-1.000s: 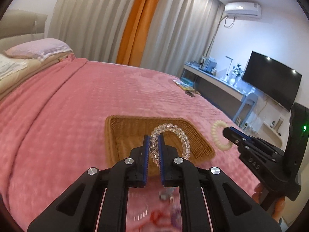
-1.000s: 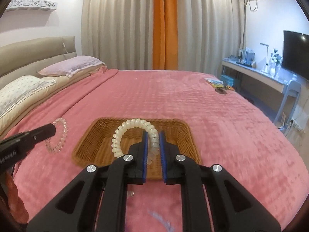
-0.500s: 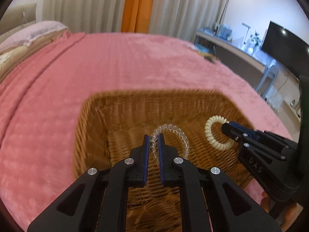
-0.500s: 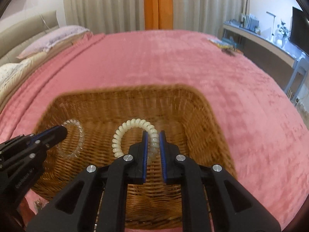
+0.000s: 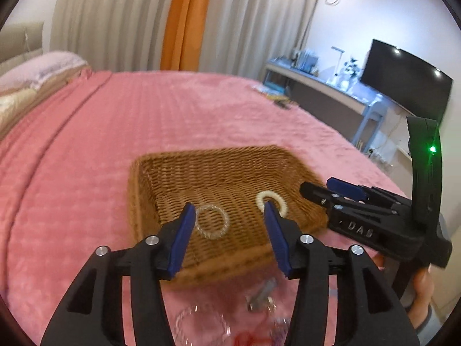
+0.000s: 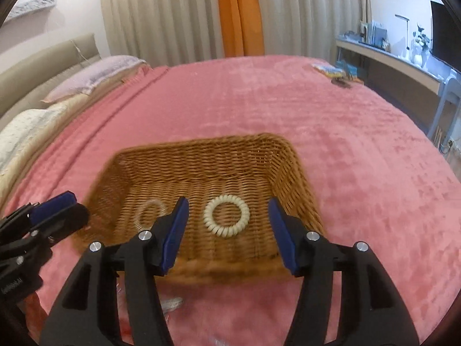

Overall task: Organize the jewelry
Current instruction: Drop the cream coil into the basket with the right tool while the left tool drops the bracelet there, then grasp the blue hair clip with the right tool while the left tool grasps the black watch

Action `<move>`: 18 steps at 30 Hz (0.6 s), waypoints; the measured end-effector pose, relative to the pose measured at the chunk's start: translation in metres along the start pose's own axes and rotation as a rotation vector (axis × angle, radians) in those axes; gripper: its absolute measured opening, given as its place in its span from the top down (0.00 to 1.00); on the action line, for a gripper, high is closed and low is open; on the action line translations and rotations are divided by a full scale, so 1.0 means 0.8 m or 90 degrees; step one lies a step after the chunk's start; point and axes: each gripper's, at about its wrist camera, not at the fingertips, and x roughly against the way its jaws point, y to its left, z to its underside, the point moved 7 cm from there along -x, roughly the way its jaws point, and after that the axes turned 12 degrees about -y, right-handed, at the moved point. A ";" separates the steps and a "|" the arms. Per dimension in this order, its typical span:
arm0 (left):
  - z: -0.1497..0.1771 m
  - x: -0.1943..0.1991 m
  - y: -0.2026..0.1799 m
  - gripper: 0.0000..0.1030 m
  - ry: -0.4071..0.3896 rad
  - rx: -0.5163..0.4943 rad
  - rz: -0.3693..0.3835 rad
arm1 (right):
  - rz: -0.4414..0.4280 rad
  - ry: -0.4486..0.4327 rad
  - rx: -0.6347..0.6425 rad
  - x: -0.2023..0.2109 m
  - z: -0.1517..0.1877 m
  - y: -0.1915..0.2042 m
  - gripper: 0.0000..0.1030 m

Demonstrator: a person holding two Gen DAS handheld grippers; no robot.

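Two hand-held grippers are seen above a bed covered by one pink blanket [image 6: 345, 150]. At the far left, two pillows [image 6: 95, 77] are stacked against the headboard. The left hand-held gripper [image 5: 230, 216] is held with its jaws spread wide and nothing between them; its blue pads [image 5: 182, 239] frame part of the basket floor. One wicker basket [image 6: 291, 155] rests on the blanket, and two rings lie flat inside it, apart from each other: one clear beaded bracelet [image 5: 212, 221] on the left and one cream spiral hair tie [image 6: 226, 215] on the right. The right hand-held gripper [image 6: 229, 219] is likewise spread apart and empty, poised over the hair tie. Several small blurred items [image 5: 260, 295] lie on the blanket in front of the basket; their count cannot be told. At the far right one desk [image 5: 325, 86] and one television [image 5: 403, 86] are seen.
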 end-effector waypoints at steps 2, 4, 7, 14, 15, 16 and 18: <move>0.000 0.033 -0.004 0.52 -0.015 -0.007 -0.002 | -0.008 -0.022 0.008 0.033 0.001 -0.002 0.48; 0.003 0.064 -0.007 0.52 -0.030 -0.010 -0.005 | -0.005 -0.040 0.023 0.065 0.007 -0.006 0.48; 0.014 0.107 -0.013 0.52 -0.046 -0.005 -0.002 | 0.006 -0.063 0.043 0.105 0.023 -0.014 0.48; 0.078 0.161 -0.016 0.52 -0.036 0.006 -0.031 | -0.005 -0.049 0.009 0.140 0.088 -0.040 0.48; 0.090 0.162 -0.015 0.52 -0.031 0.009 -0.031 | -0.005 -0.042 0.004 0.138 0.098 -0.043 0.48; 0.100 0.161 -0.012 0.52 -0.024 0.014 -0.035 | -0.007 -0.034 -0.004 0.136 0.108 -0.045 0.48; 0.123 0.159 -0.009 0.52 -0.005 0.032 -0.038 | -0.012 -0.013 -0.014 0.127 0.128 -0.046 0.48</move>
